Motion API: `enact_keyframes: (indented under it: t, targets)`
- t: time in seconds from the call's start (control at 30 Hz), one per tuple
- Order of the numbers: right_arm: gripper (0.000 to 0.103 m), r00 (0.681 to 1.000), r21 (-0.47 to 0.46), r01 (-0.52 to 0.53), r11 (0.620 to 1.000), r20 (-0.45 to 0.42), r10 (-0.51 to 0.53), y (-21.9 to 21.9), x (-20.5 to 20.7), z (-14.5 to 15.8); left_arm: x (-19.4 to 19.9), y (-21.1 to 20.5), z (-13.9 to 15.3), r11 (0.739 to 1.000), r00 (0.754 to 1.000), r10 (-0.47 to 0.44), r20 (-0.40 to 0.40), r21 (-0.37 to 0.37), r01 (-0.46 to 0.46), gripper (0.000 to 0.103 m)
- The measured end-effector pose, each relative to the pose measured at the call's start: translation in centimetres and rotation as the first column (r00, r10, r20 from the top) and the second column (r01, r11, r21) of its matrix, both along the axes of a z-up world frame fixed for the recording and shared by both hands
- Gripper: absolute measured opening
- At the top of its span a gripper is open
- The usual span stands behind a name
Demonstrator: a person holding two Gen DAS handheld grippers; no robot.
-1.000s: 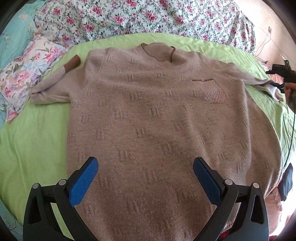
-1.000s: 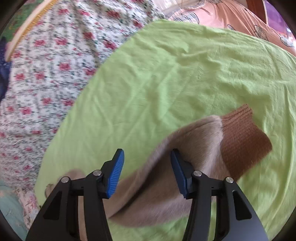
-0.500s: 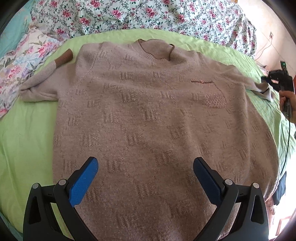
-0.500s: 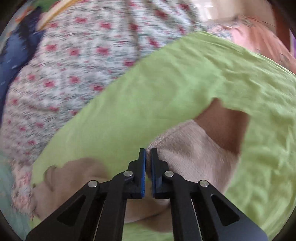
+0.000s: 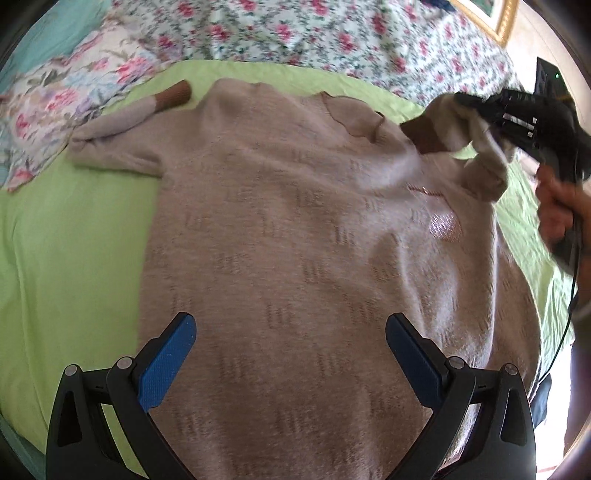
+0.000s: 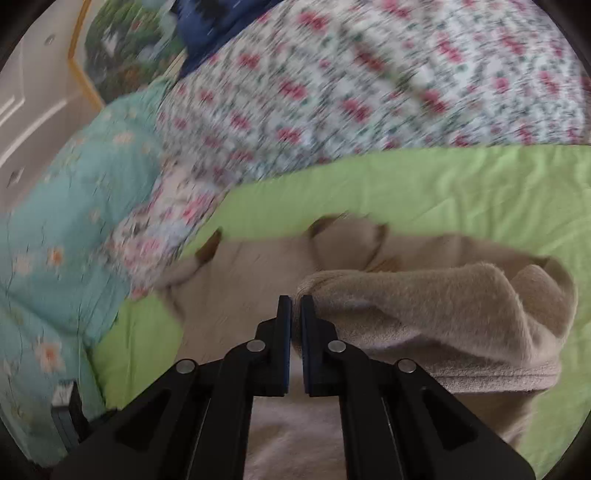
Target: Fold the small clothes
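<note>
A big tan sweater (image 5: 314, 251) lies flat on the bed, on a green sheet (image 5: 74, 240). Its neck points toward the flowery blanket (image 5: 332, 33) at the far side.

The left hand-held gripper (image 5: 290, 354) hangs low over the bottom part of the sweater. Its two blue fingers (image 5: 166, 365) are spread wide apart, and nothing is between them. It points up along the sweater toward the neck.

The right hand-held gripper (image 6: 296, 314) is pinched tight on one sleeve (image 6: 424, 306). The sleeve is lifted up off the bed and bunched, and it hangs over the shoulder part of the sweater. From the left camera, a person's right hand (image 5: 557, 210) holds that gripper up at the right side, with the brown cuff (image 5: 424, 136) sticking out toward the neck.

The other sleeve (image 5: 122, 129) lies flat at the left side, with its brown cuff beside a flowery pillow (image 5: 48, 107). A blue quilt (image 6: 62, 236) sits past it.
</note>
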State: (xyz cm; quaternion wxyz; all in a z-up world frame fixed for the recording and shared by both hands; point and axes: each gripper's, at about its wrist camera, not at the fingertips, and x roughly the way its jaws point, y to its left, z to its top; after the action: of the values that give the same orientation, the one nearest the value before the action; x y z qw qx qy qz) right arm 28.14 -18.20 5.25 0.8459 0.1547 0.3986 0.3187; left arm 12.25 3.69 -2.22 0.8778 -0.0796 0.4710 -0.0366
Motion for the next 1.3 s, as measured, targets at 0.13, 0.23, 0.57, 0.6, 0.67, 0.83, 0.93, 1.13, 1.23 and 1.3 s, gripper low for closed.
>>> enact_keyframes:
  t: [0.13, 0.23, 0.57, 0.6, 0.67, 0.83, 0.93, 1.13, 1.23, 1.3]
  targets:
    - [0.006, 0.995, -0.017, -0.088, 0.996, -0.054, 0.087, 1.9, -2.2, -2.8, 0.3, 1.7, -0.4, 0.999, 1.000, 0.024, -0.008, -0.035, -0.024, 0.103]
    - [0.006, 0.986, -0.009, -0.125, 0.992, -0.114, 0.123, 1.8, -3.3, -5.0, 1.2, 2.4, -0.9, 0.997, 1.000, 0.016, -0.010, -0.080, -0.017, 0.102]
    - [0.018, 0.978, 0.011, -0.119, 0.993, -0.172, 0.119, -2.0, -5.6, -7.2, 10.8, -0.9, 0.5, 0.958, 0.987, -0.157, 0.028, -0.238, 0.159, 0.102]
    - [0.022, 0.981, 0.007, -0.101, 0.995, -0.164, 0.100, -2.6, -5.8, -7.1, 12.1, -1.6, 0.6, 0.952, 0.984, -0.176, 0.028, -0.248, 0.178, 0.102]
    - [0.025, 0.986, 0.008, -0.067, 0.998, -0.155, 0.068, -3.9, -6.3, -6.9, 15.1, -3.3, 0.7, 0.938, 0.977, -0.214, 0.016, -0.274, 0.210, 0.102]
    - [0.025, 0.985, 0.038, 0.034, 0.999, -0.168, -0.027, -7.6, -7.1, -6.8, 20.8, -7.8, -0.7, 0.917, 0.948, -0.316, -0.031, -0.264, 0.297, 0.101]
    - [0.025, 0.986, 0.031, 0.076, 0.997, -0.150, -0.071, -9.1, -7.6, -6.2, 22.3, -9.3, -2.1, 0.917, 0.937, -0.345, -0.055, -0.233, 0.324, 0.040]
    - [0.025, 0.979, 0.027, 0.175, 0.984, -0.114, -0.171, -11.6, -7.4, -4.9, 18.0, -6.0, 0.7, 0.949, 0.963, -0.245, 0.108, -0.175, 0.261, 0.007]
    - [0.030, 0.968, 0.007, 0.226, 0.974, -0.114, -0.224, -12.8, -7.0, -4.8, 14.5, -0.8, 1.6, 0.966, 0.978, -0.121, 0.168, -0.209, 0.155, 0.007]
    - [0.042, 0.954, -0.019, 0.269, 0.963, -0.128, -0.270, -13.6, -6.3, -5.3, 13.0, 2.4, 0.7, 0.966, 0.985, -0.074, 0.155, -0.236, 0.109, 0.010]
